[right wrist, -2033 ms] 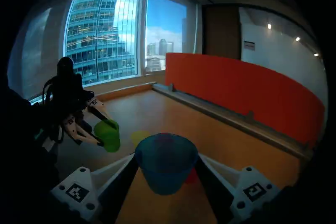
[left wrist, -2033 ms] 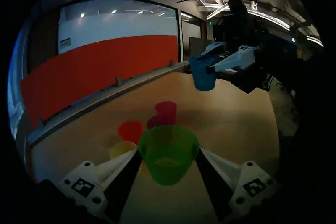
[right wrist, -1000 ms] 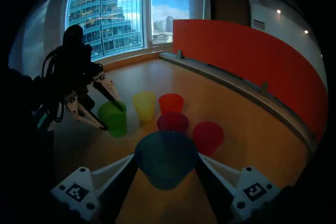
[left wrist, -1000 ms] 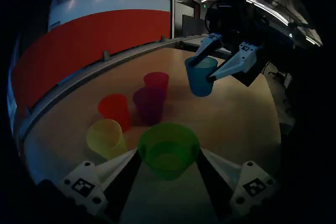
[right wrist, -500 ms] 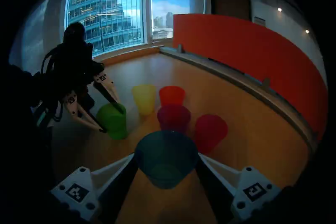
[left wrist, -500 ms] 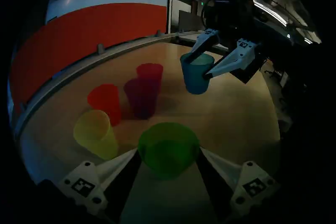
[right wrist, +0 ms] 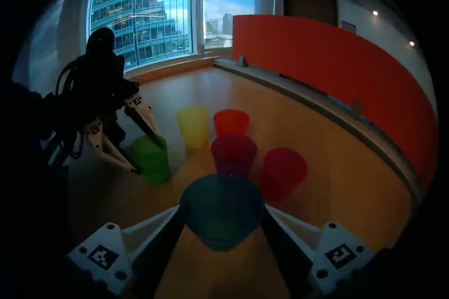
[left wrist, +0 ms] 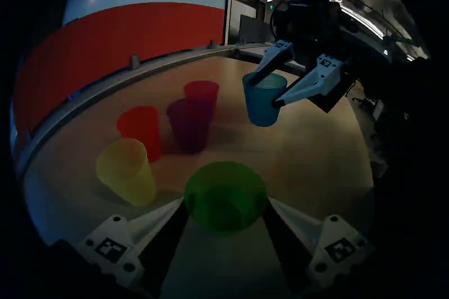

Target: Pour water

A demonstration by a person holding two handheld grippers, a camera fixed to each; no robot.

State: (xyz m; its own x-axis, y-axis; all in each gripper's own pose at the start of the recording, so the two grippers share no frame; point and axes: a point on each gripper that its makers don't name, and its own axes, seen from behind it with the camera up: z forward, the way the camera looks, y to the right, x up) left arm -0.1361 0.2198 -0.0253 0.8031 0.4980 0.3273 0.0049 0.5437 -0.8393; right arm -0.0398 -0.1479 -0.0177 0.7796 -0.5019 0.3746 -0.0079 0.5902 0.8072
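My left gripper (left wrist: 224,209) is shut on a green cup (left wrist: 225,196), held low over the wooden table (left wrist: 314,147). In the right gripper view that green cup (right wrist: 150,158) hangs at the left between the left gripper's (right wrist: 137,142) white fingers. My right gripper (right wrist: 222,221) is shut on a blue cup (right wrist: 221,209). From the left gripper view the blue cup (left wrist: 262,99) is across the table, gripped by the right gripper (left wrist: 268,90). Whether either cup holds water I cannot tell.
Several cups stand together on the table: yellow (left wrist: 126,171), orange-red (left wrist: 140,129), purple (left wrist: 191,124) and pink-red (left wrist: 202,91). A red partition wall (left wrist: 112,35) runs along the far table edge. Large windows (right wrist: 146,18) lie behind a person (right wrist: 95,91).
Both grippers have tipped downward and lowered toward the table, bringing the group of cups into full view. Each gripper has kept its cup throughout.
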